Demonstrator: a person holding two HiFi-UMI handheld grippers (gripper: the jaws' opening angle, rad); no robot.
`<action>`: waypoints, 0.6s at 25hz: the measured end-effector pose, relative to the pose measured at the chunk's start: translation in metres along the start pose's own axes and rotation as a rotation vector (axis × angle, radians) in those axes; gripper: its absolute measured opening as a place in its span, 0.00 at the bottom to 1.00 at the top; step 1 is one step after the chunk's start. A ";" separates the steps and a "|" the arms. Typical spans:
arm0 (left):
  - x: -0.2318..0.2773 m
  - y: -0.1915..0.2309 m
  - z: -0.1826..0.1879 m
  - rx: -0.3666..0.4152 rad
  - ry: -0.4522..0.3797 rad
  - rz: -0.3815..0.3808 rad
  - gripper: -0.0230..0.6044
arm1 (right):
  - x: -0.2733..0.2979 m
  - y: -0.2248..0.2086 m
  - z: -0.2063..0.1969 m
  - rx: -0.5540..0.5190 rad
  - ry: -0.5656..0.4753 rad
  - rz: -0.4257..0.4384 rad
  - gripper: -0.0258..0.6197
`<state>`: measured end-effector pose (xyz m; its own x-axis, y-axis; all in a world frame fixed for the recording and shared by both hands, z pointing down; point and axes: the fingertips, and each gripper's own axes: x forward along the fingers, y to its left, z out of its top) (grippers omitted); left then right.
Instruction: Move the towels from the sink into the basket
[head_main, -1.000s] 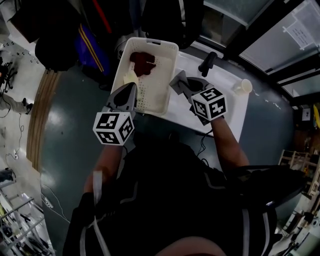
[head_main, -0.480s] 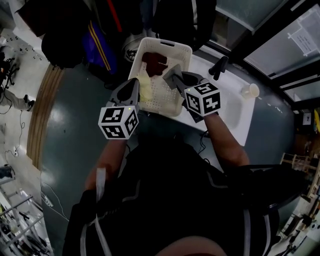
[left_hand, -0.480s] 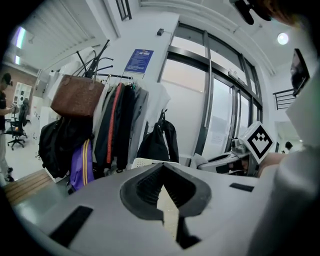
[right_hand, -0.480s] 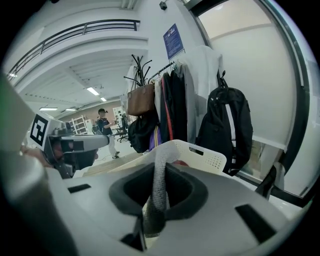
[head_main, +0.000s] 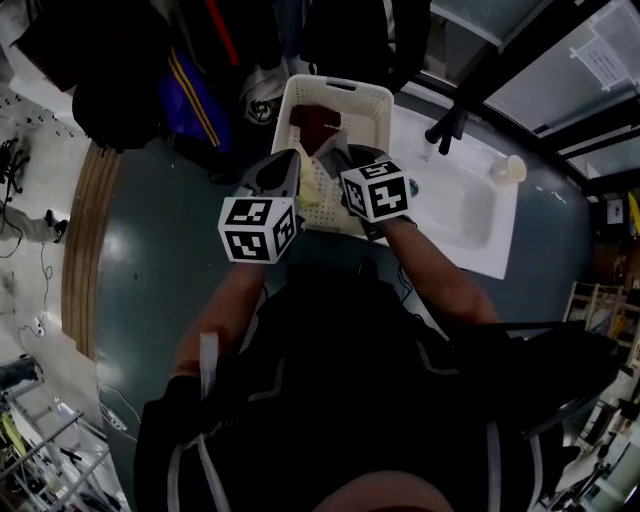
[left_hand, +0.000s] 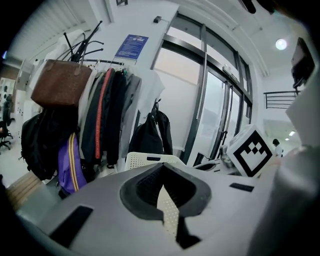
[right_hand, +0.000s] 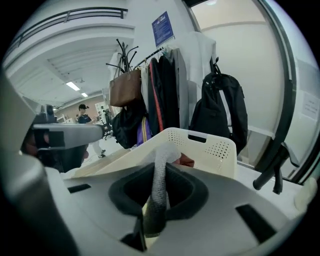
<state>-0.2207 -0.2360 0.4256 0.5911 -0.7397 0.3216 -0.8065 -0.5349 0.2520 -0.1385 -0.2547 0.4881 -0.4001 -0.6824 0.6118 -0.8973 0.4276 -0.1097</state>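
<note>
Right gripper view: grey towel (right_hand: 161, 159) carried over the basket (right_hand: 212, 146).
I judged the towel soft, light and limp, best taken by a gathered fold. It hung pinched in my right gripper's (head_main: 338, 158) narrow jaws. My left gripper (left_hand: 162, 192) showed a pale dotted strip between near-closed jaws; I could not tell whether it was cloth or basket. A second earlier my right gripper was short of the basket, towards the sink (head_main: 470, 215).

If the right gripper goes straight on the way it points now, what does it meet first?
Probably the red towel inside the basket; the right gripper, holding a grey towel, aims there. Depth is unclear.
</note>
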 end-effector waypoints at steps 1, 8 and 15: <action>0.004 0.002 -0.001 0.001 0.009 -0.009 0.04 | 0.006 -0.003 -0.004 0.010 0.011 -0.023 0.12; 0.024 0.011 -0.017 -0.005 0.088 -0.075 0.04 | 0.045 -0.028 -0.037 0.200 0.102 -0.123 0.12; 0.030 0.018 -0.023 -0.038 0.104 -0.106 0.04 | 0.081 -0.041 -0.070 0.274 0.200 -0.179 0.12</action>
<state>-0.2176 -0.2581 0.4609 0.6730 -0.6325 0.3834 -0.7393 -0.5908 0.3230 -0.1210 -0.2864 0.5969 -0.2127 -0.5911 0.7781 -0.9770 0.1198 -0.1761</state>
